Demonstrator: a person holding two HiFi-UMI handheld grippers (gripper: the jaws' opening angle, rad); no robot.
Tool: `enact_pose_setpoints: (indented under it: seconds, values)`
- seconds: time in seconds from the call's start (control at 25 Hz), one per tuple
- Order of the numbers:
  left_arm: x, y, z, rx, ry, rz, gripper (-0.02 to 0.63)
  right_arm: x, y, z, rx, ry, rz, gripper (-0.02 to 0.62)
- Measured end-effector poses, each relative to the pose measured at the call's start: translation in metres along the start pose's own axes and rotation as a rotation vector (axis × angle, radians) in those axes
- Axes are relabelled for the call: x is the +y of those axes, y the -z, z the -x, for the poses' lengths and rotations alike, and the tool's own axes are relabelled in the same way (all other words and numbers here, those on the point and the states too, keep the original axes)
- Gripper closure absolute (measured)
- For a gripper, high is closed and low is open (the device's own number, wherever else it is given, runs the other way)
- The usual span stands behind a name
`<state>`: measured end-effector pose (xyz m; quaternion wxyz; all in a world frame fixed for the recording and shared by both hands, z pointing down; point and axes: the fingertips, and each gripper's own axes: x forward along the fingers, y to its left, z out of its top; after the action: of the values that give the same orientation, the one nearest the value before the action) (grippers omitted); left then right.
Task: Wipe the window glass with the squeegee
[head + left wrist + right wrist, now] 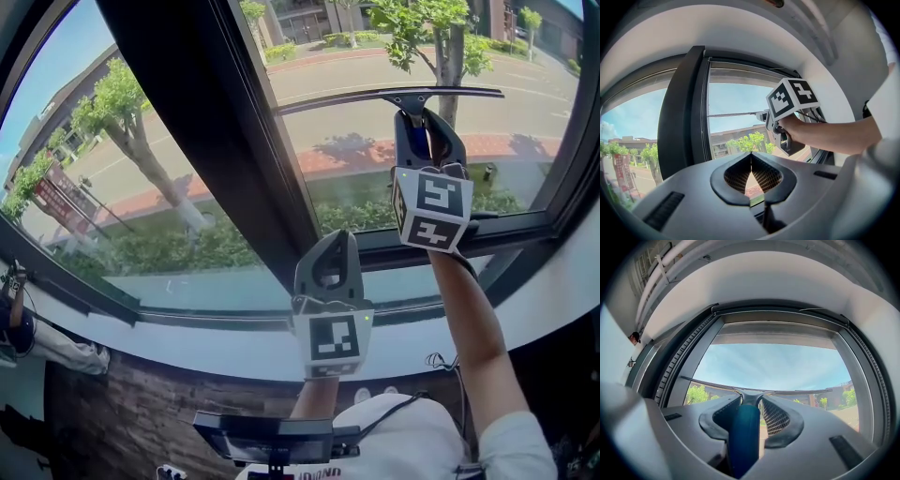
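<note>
At the left, the grey two-jaw left gripper (336, 242) stands low in front of the thick dark window post (211, 122), near the bottom edge of the window, and it takes no part in the work. Its own view shows the jaws pressed together at the tips, with nothing between them. To the right of the post is the clear window glass (525, 84) of the right pane. The squeegee with long thin black blade and blue handle (394, 96) lies across this pane, well above its bottom edge. The left end of the blade is just beside the post, and the right end stops short of the right edge. The right gripper (427, 122) pinches the handle (743, 437) from below.

I judge that the wiping is under way. The handle looks rounded and only two jaws hold it, so uneven pressure can turn it; then one blade end lifts from the glass and leaves a stripe. The left blade end can also knock on the post.

Only the right gripper view shows the handle between the jaws and how much glass lies above the blade. Only the left gripper view shows, from the side, the hand (793, 129) on the right gripper. Only the head view shows the bottom edge of the pane and both tools together
</note>
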<state>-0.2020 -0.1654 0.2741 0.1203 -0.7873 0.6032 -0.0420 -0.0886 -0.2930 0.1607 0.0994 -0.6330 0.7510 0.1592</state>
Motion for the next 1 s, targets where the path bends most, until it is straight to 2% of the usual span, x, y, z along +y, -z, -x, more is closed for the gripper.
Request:
enact_pose_setpoints:
  seconds: [0.44, 1.0]
  values:
    - [-0.003, 0.012, -0.002, 0.032, 0.016, 0.015, 0.603, 0.007, 0.043, 0.020, 0.085, -0.012, 0.005, 0.446]
    - [-0.007, 0.039, -0.009, 0.090, 0.033, 0.011, 0.603, 0.012, 0.116, 0.047, 0.216, -0.022, -0.032, 0.446]
